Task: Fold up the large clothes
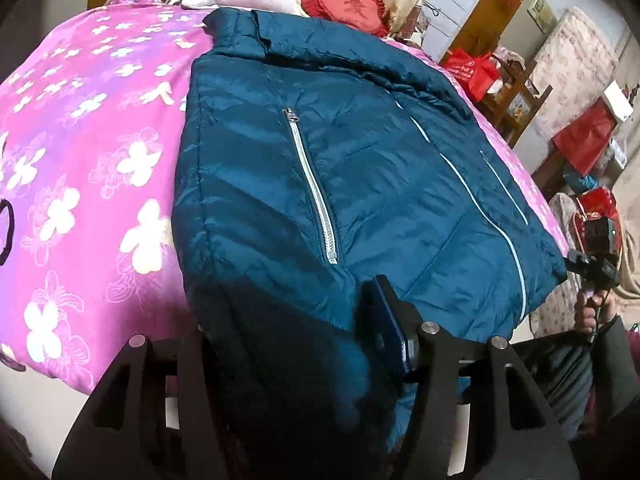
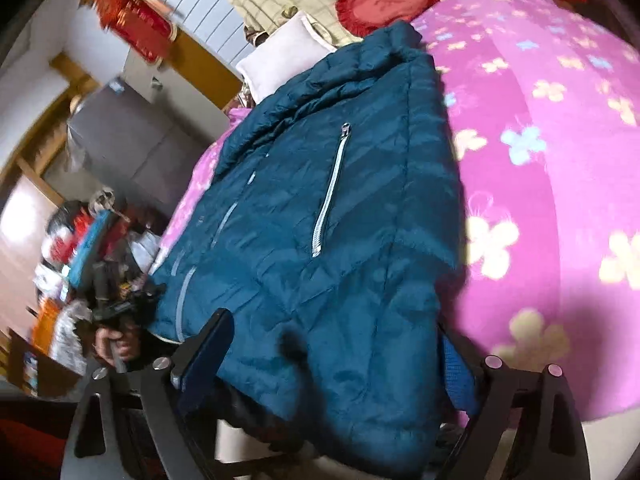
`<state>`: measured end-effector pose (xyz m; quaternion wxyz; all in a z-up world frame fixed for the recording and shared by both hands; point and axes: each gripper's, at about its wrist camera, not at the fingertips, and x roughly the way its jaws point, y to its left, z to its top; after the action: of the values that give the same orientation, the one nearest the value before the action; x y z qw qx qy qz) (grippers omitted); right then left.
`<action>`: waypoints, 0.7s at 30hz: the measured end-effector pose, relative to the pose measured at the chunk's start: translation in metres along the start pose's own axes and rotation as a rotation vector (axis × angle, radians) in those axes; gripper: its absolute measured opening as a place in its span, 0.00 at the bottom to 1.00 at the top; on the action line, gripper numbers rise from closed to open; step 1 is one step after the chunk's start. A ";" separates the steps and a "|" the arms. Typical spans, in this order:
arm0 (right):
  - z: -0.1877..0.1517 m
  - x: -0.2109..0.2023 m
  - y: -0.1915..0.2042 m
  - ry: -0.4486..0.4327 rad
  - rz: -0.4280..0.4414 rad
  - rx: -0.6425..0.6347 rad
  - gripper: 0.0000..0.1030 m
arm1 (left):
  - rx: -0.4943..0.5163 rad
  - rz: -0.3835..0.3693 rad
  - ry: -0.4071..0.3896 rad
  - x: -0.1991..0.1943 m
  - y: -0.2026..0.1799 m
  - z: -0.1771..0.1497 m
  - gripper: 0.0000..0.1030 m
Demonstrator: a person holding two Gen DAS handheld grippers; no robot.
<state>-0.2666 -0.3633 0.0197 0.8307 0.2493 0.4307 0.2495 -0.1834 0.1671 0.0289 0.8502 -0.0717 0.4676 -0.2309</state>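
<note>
bed: pink floral bedspread (image 1: 80,152) left of frame | teal puffer jacket (image 1: 360,152) centre, flat on it | left hand-held gripper (image 1: 288,360) pinching jacket hem, bottom centre | right hand-held gripper (image 2: 332,344) spread wide, hem between fingers, grip unclear

Teal padded jacket (image 1: 360,168) lies front-up on the pink flowered quilt (image 1: 80,160), collar toward the red heart cushion (image 1: 348,6). Left tongs (image 1: 292,344) straddle its near hem; pad contact unclear. Right tongs (image 1: 592,268) at the far-right edge.
</note>
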 end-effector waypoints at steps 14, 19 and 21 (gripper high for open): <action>0.010 0.012 0.007 0.008 -0.023 -0.062 0.91 | 0.053 0.054 -0.032 0.005 -0.013 -0.003 0.68; 0.009 0.006 -0.002 -0.027 -0.049 -0.045 0.75 | 0.037 0.039 -0.023 0.005 -0.012 -0.001 0.69; 0.012 0.008 -0.005 -0.044 -0.073 -0.035 0.69 | 0.021 0.026 -0.019 0.005 -0.009 0.001 0.69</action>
<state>-0.2515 -0.3643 0.0182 0.8528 0.2242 0.4166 0.2213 -0.1837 0.1567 0.0288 0.8582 -0.0588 0.4581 -0.2240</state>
